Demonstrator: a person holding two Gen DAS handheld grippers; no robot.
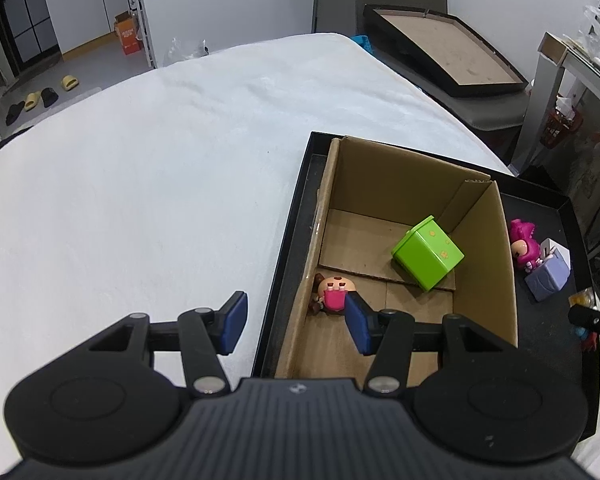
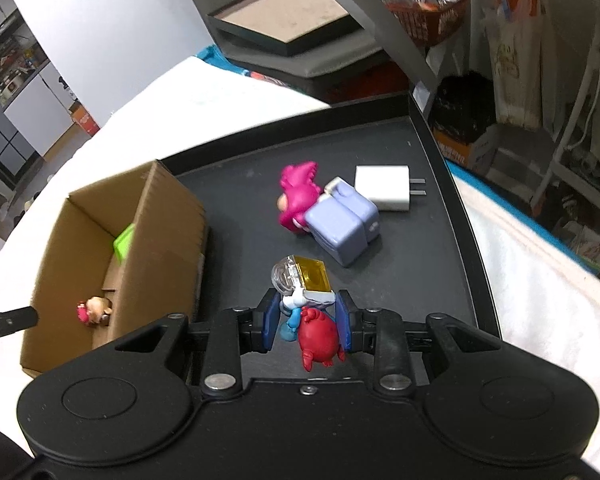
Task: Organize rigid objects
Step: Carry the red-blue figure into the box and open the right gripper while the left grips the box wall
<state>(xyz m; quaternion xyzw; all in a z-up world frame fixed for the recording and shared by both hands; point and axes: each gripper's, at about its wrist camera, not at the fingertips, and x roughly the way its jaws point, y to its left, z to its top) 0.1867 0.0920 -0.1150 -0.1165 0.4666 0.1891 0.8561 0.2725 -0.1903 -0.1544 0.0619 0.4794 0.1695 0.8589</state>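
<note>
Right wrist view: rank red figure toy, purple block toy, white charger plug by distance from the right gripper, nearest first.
1. red figure toy: clamped between the pads of the right gripper, over the black tray.
2. purple block toy: ahead on the tray, lying against the pink figure.
3. white charger plug: just beyond the purple block, toward the tray's far right.

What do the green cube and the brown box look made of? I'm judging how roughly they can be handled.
The green cube looks like hard moulded plastic: smooth, slightly glossy faces, crisp edges and a rimmed lid line. The brown box looks like corrugated cardboard: matte, with raw cut edges and creased flaps on its floor. Neither material is certain from looks alone.
</note>
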